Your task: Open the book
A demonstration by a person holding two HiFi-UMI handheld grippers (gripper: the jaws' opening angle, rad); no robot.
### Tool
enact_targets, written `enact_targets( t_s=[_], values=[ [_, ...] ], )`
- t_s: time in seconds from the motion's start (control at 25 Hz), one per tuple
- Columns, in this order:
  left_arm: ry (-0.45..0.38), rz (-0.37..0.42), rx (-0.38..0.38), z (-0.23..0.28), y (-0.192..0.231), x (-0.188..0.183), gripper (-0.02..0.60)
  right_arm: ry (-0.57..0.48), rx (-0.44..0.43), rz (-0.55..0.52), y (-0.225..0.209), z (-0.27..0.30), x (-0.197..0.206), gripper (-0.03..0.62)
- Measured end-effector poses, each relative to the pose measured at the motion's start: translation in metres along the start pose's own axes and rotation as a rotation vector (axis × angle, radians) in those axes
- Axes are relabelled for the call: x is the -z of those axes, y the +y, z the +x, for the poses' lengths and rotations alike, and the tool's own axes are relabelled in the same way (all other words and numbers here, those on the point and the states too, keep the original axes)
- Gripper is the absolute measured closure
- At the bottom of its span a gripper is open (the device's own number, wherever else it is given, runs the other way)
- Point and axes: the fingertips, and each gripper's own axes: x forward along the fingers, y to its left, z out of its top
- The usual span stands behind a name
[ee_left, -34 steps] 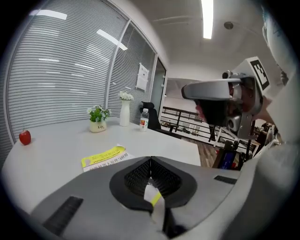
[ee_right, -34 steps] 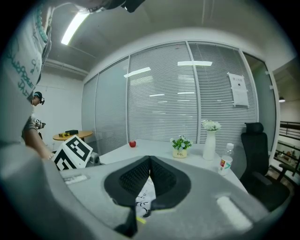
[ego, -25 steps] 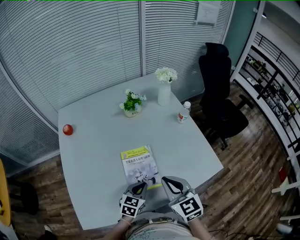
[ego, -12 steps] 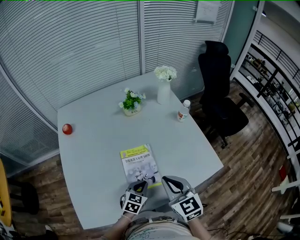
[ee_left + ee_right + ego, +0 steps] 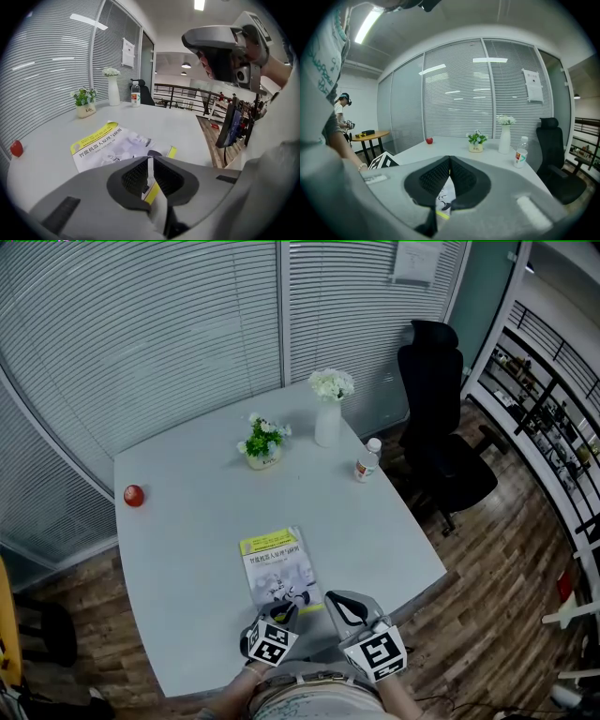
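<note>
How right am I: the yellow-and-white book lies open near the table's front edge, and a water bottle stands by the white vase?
Not quite: the book is closed, cover up, as the head view shows. The rest holds: it lies near the table's front edge, and a water bottle stands by the white vase.

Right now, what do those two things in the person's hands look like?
The left grey plastic gripper and right grey plastic gripper match: two grey jaws lined with black ribbed pads, and a white cube bearing black square markers. The person wears a pale patterned shirt.
</note>
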Motion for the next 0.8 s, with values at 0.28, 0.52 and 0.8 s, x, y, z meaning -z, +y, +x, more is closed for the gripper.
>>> enact_targets(
  t_s=[0.28, 0.52, 0.8],
  values=[
    [0.044, 0.071, -0.004, 0.004, -0.003, 0.011, 0.504, 0.01, 0.005, 0.008, -0.005, -0.001, 0.001, 0.591],
    [0.086, 0.157, 0.029, 0.017, -0.015, 0.016, 0.469, 0.018, 0.01, 0.01, -0.01, -0.002, 0.005, 0.591],
    [0.131, 0.267, 0.075, 0.037, -0.031, 0.015, 0.438, 0.023, 0.031, 0.024, -0.018, -0.009, 0.009, 0.591]
  ],
)
